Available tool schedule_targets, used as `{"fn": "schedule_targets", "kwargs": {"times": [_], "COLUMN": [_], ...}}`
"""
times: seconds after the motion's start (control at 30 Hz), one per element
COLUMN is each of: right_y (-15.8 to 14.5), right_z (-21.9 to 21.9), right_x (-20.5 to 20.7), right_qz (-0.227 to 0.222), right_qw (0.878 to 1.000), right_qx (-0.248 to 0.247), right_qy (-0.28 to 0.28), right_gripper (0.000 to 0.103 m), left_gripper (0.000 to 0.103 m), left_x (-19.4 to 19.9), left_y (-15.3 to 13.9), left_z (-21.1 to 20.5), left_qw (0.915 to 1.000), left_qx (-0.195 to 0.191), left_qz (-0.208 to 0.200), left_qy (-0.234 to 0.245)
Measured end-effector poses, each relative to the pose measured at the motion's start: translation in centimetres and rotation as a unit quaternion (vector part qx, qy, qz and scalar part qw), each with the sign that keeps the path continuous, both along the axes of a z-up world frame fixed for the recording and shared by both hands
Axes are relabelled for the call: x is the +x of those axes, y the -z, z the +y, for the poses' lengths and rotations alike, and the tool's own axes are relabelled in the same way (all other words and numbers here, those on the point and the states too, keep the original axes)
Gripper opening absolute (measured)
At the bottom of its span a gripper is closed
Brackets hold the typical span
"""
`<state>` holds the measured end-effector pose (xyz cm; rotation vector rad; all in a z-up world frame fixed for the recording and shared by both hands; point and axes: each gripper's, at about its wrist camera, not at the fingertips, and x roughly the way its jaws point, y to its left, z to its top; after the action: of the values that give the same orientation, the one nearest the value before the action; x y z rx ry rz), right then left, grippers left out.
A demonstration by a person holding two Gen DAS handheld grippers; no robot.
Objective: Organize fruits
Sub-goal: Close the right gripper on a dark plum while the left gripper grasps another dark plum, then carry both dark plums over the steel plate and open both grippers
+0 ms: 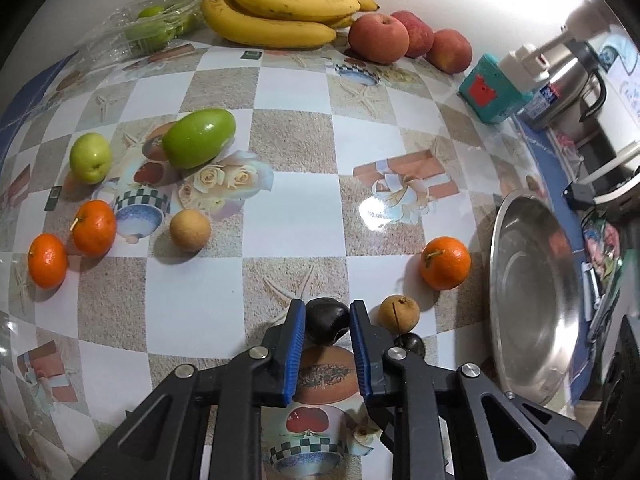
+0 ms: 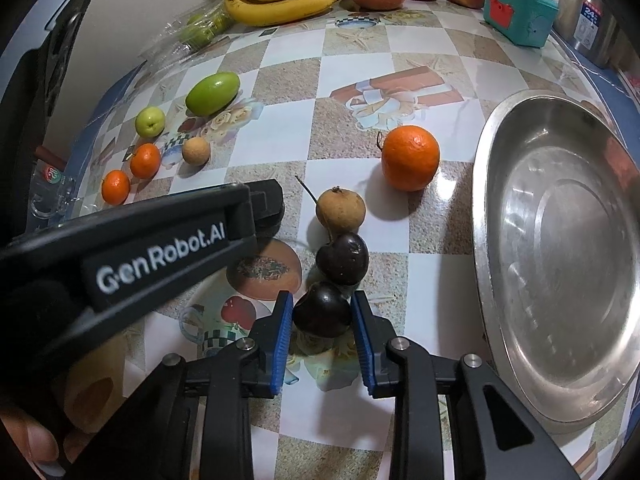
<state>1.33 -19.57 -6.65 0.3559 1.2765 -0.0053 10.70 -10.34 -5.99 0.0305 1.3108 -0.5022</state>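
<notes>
Far left: oranges (image 1: pixel 48 260) and green fruits (image 1: pixel 199 138) lie loose. Centre: left gripper (image 1: pixel 327 316) pinches one dark cherry (image 1: pixel 326 314); right gripper (image 2: pixel 322 312) pinches another dark cherry (image 2: pixel 323 310). Right: steel plate (image 2: pixel 500 152) holds nothing; sorting seems barely begun.

Right gripper (image 2: pixel 322 314) closes its blue pads on the near cherry (image 2: pixel 322 310). A second cherry (image 2: pixel 342 258) touches it just beyond, a longan (image 2: pixel 341 208) farther on. Orange (image 2: pixel 410 158) beyond, steel plate (image 2: pixel 492 184) right. Left gripper (image 2: pixel 256 208) reaches in from the left.
</notes>
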Motion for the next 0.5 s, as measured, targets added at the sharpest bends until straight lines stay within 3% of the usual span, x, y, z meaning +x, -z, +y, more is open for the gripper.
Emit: {"fn": "schedule_targets", "kwargs": {"times": [0.37,0.5], "right_y": [-2.7,-4.1], "right_z": [-1.3,-3.0], "right_x": [-0.7,-1.2], "right_qz": [-0.032,-0.047], "right_qw": [0.999,0.998], "right_qx": [0.031,0.012], "right_qy": [0.022,0.044], "right_gripper": [0.031,0.031], "left_gripper": [0.024,0.024], "left_x": [0.6,0.6], "left_y": [-3.5,-4.5], "left_z": [2.2,2.6], "left_qw": [0.9988,0.998], "left_qx": [-0.021,-0.027], "left_qz": [-0.03,-0.038], "left_qy": [-0.032,-0.042]}}
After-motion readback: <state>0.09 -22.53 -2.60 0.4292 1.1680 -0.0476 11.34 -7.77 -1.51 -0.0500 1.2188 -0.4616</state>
